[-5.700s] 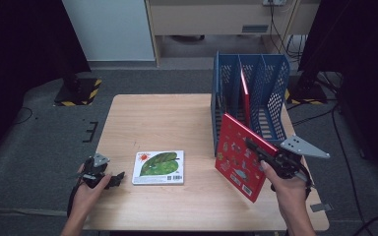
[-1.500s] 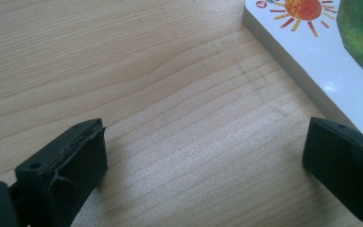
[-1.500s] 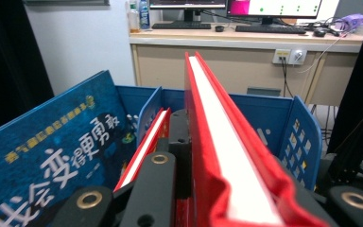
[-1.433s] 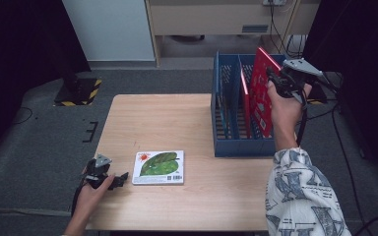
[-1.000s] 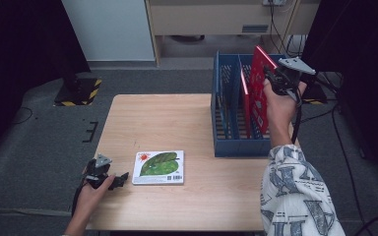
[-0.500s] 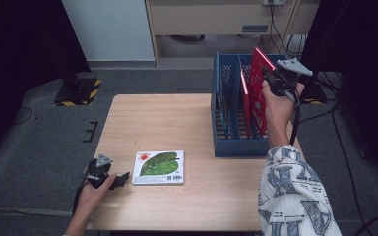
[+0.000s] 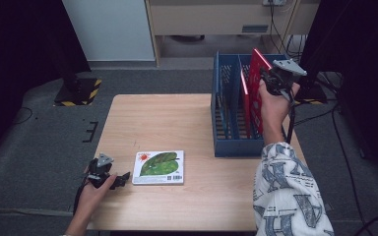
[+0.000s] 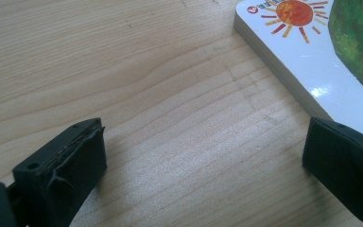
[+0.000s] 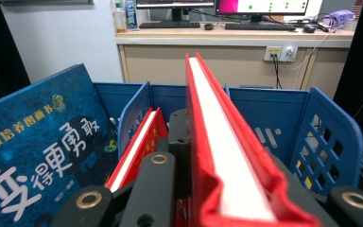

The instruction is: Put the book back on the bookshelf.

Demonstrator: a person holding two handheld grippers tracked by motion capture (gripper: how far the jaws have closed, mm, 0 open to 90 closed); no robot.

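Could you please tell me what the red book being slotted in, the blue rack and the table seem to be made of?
Red hardcover book: apparently glossy card covers over white paper pages, seen edge-on. Blue slotted rack: probably moulded plastic, given its uniform colour and punched slots. Light wooden table: wood or wood-look laminate, matte, with visible grain lines.

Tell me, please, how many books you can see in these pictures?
4: a red book held in the right claw over the blue rack, a second red book and a blue book inside it, and a white-and-green book flat on the table. Others may be hidden.
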